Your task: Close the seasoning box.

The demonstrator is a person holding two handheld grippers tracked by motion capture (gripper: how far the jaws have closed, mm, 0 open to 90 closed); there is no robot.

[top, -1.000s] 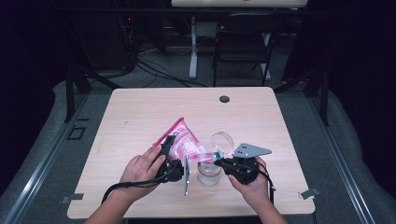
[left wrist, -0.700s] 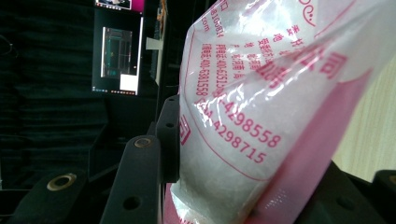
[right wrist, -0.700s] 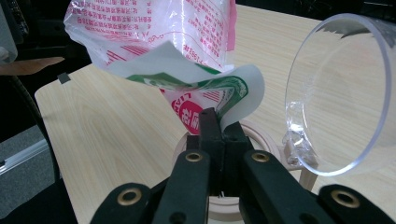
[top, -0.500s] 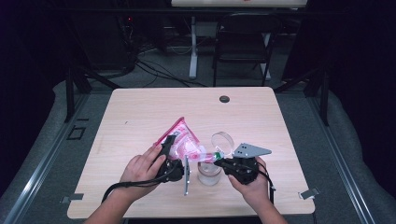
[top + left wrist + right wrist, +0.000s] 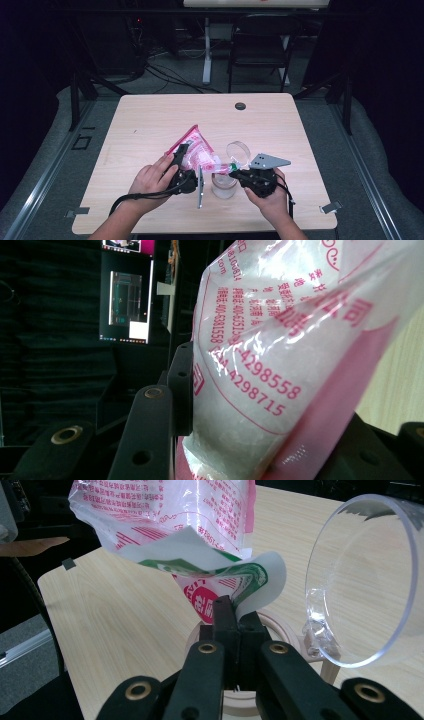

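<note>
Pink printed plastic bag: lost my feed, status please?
Left tongs clamp pink printed plastic bag. Right tongs pinch its mouth above clear glass jar. Hinged clear lid open, beside the mouth.

High view: fixed above the near side, facing forward and down; whole table (image 5: 150, 125) in mid-frame, floor and chair beyond. Left gripper view: very close, pink-printed bag (image 5: 300, 365) across the frame's right. Right gripper view: close, looking along the tabletop; shares that bag (image 5: 165, 510), upper left.

bag (image 5: 197, 150) lies left of the jar (image 5: 223, 184), above its mouth.
</note>
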